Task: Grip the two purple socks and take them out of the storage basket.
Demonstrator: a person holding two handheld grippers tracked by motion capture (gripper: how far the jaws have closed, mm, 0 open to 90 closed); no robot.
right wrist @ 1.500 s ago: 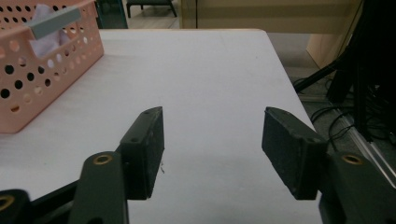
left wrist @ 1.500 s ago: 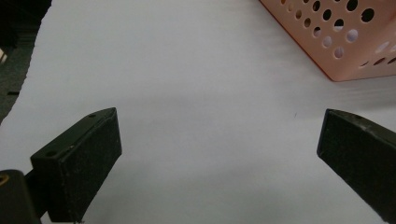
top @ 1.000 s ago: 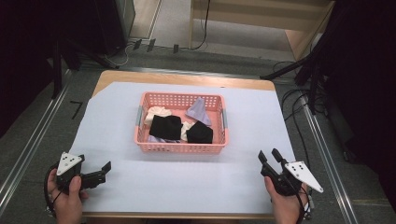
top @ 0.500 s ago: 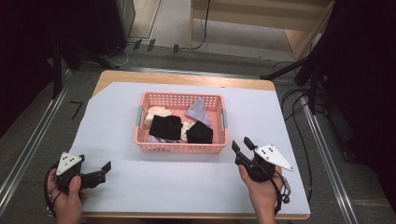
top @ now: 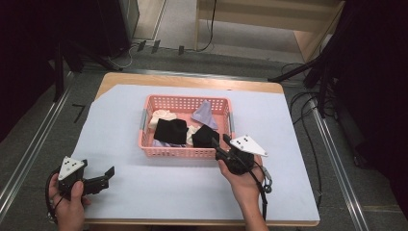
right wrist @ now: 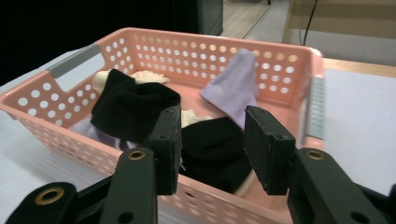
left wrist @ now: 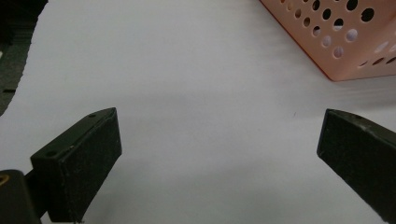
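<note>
Left tongs' view cuts the pink basket (left wrist: 345, 42) down to one corner, and lavender cloth (right wrist: 86, 128) inside the basket sits mostly buried under black socks (right wrist: 128, 105).

The left gripper (top: 107, 174) sits near the left corner, jaws wide apart. The right gripper (top: 219, 147) reaches forward, jaws partly apart.

Wooden table (top: 192, 80), white sheet (top: 159, 187) over it, pink basket (top: 182, 152) on sheet
</note>
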